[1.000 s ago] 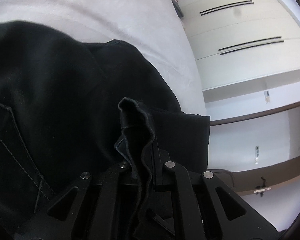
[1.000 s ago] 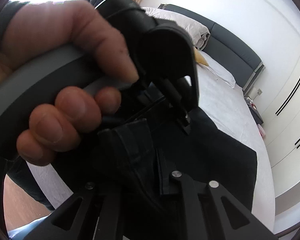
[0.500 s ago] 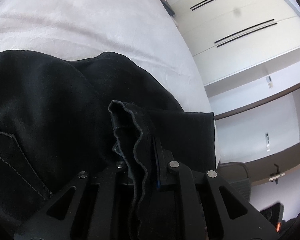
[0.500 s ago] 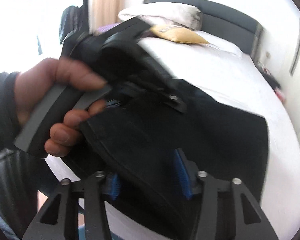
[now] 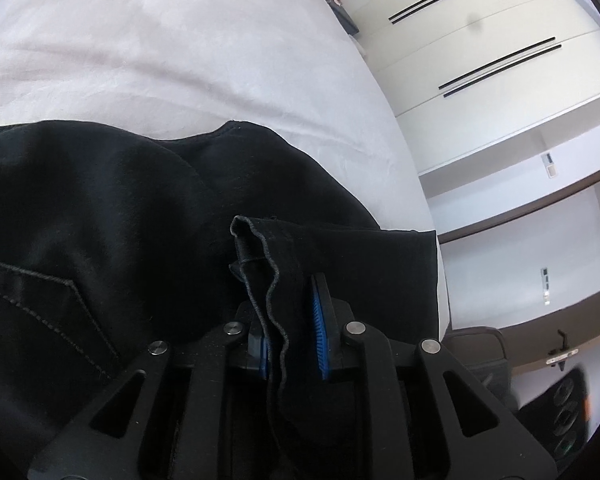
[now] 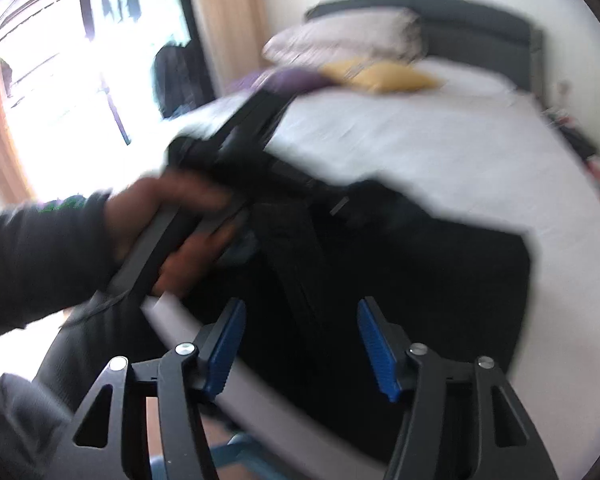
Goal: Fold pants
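Black pants (image 5: 140, 216) lie folded on the white bed (image 5: 180, 48), a back pocket with grey stitching at the left. My left gripper (image 5: 290, 320) has its blue pads a little apart with a hem of the pants (image 5: 268, 264) hanging between them. In the right wrist view the pants (image 6: 420, 280) lie on the bed's near edge. My right gripper (image 6: 300, 336) is open and empty, raised above them. The left gripper's body (image 6: 236, 168) and the hand holding it show there, blurred.
White wardrobe doors (image 5: 480, 40) stand beyond the bed's right side. Pillows and a yellow cushion (image 6: 376, 76) lie at the dark headboard (image 6: 440, 12). A bright window with curtains (image 6: 60, 60) is at the left. A dark chair (image 5: 476, 344) stands by the bed corner.
My right gripper let go of the pants, opened wide and pulled back. My left gripper's pads parted slightly around the hem, and the pants settled lower on the bed.
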Motion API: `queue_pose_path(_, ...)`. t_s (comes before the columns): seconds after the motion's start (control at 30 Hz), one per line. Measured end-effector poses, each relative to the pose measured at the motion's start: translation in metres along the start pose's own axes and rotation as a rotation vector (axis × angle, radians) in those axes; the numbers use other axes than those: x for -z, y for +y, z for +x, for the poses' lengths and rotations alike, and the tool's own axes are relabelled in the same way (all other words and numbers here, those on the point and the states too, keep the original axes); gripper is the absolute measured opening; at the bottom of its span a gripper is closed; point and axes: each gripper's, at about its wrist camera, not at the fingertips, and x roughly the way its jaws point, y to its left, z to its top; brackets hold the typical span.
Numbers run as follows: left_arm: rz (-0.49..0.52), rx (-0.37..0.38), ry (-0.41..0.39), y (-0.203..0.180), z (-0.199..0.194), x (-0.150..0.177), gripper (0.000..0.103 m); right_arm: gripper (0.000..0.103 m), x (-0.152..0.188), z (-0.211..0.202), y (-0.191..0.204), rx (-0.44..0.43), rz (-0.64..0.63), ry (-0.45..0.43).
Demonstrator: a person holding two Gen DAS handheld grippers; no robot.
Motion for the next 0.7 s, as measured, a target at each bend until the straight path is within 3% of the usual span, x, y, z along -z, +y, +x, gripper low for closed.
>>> queue_pose_path(0.1,0.008,-0.029,-0.011,0.001,-0.012,0.002,0.019,0.062,0.018,-0.004,0.017,-0.089,0.006,0.024)
queue_pose_path(0.2,0.027,-0.104,-0.042,-0.007,-0.022,0.003,0.021,0.062,0.019,-0.020,0.004,-0.083,0.047,-0.009)
queue_pose_path(0.27,0.043,-0.159,-0.087,-0.012,-0.041,0.005,0.021,0.062,0.010,-0.026,-0.027,-0.061,0.121,-0.052)
queue_pose_path(0.3,0.056,-0.154,-0.109,-0.018,-0.049,0.006,0.021,0.062,0.019,-0.020,-0.020,-0.056,0.150,-0.066)
queue_pose_path(0.4,0.095,-0.113,-0.129,-0.043,-0.051,0.014,0.021,0.062,0.008,-0.023,-0.066,-0.070,0.319,-0.141)
queue_pose_path(0.5,0.141,-0.093,-0.074,-0.059,-0.022,0.034,0.021,0.062,-0.004,-0.013,-0.114,-0.129,0.498,-0.178)
queue_pose_path(0.6,0.153,-0.127,-0.019,-0.053,0.009,0.055,0.021,0.061,0.005,0.016,-0.152,-0.246,0.658,-0.133)
queue_pose_path(0.63,0.171,-0.130,-0.036,-0.050,0.011,0.059,0.021,0.060,0.015,0.032,-0.169,-0.212,0.690,-0.083)
queue_pose_path(0.67,0.182,-0.118,-0.055,-0.048,0.010,0.062,0.021,0.036,0.014,0.038,-0.180,-0.204,0.701,-0.066)
queue_pose_path(0.7,0.159,-0.100,-0.060,-0.044,0.010,0.063,0.021,0.002,0.022,0.042,-0.192,-0.203,0.726,-0.057)
